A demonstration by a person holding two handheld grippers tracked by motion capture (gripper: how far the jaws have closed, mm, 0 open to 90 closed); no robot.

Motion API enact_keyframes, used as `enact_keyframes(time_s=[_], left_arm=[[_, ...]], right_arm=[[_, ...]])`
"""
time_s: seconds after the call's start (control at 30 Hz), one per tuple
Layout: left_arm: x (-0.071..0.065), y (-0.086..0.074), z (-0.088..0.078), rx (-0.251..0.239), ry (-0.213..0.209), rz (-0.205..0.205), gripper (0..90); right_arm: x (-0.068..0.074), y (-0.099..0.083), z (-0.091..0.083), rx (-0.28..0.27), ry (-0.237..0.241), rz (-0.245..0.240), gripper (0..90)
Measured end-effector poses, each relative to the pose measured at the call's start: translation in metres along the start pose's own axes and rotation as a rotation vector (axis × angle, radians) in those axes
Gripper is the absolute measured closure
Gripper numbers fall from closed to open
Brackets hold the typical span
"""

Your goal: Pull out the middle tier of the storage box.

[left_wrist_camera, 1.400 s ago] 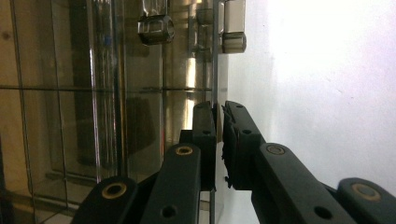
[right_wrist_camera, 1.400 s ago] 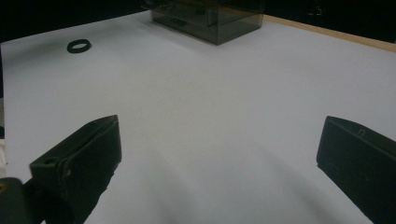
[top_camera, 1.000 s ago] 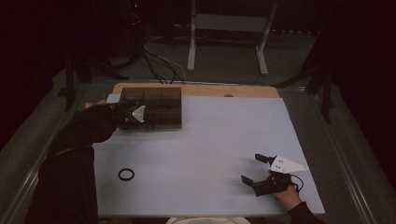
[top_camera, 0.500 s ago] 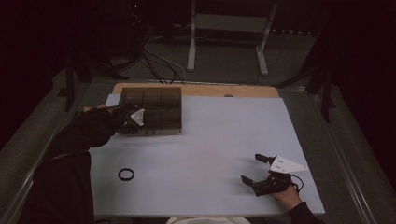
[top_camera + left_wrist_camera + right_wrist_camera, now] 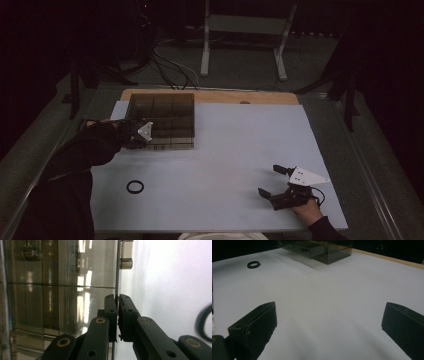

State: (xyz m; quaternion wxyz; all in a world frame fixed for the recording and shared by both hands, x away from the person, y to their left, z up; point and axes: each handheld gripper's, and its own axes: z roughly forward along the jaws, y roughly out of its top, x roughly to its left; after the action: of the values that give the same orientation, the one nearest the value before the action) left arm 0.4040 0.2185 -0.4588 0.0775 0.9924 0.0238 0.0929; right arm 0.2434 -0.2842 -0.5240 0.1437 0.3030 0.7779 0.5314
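Left gripper [image 5: 117, 315] fingers pinch the smoky glossy plastic box's [image 5: 167, 117] thin edge; right gripper [image 5: 275, 181] fingers gape.

The black ring [image 5: 205, 322] is cut off by the left gripper view's right edge.

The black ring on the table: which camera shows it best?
The high view: the black ring lies whole and flat on the white table. The right gripper view shows it small and far off; the left gripper view catches just an edge.
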Motion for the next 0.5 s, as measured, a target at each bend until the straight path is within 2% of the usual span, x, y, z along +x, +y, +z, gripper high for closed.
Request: enact_keyframes(time_s=[0.07,0.23,0.3,0.33,0.5], left_arm=[[-0.0017,-0.0002,-0.0010,0.001,0.017,0.000,87.4],[-0.0033,-0.0015,-0.0015,0.000,0.012,-0.012,87.3],[-0.0048,-0.0016,-0.0020,0.003,0.013,0.003,87.3],[-0.0049,-0.0019,-0.0023,0.001,0.005,-0.002,87.4],[-0.0081,-0.0035,-0.0023,0.003,0.024,0.002,87.1]], right_arm=[[0.0000,0.0000,0.0000,0.001,0.000,-0.001,0.0],[-0.0001,-0.0001,0.0000,0.001,-0.001,0.000,0.0],[0.0001,0.0001,-0.0003,0.001,-0.001,0.001,0.0],[0.0001,0.0000,-0.0003,0.001,-0.001,0.002,0.0],[0.0000,0.0000,-0.0001,0.001,-0.001,0.000,0.0]])
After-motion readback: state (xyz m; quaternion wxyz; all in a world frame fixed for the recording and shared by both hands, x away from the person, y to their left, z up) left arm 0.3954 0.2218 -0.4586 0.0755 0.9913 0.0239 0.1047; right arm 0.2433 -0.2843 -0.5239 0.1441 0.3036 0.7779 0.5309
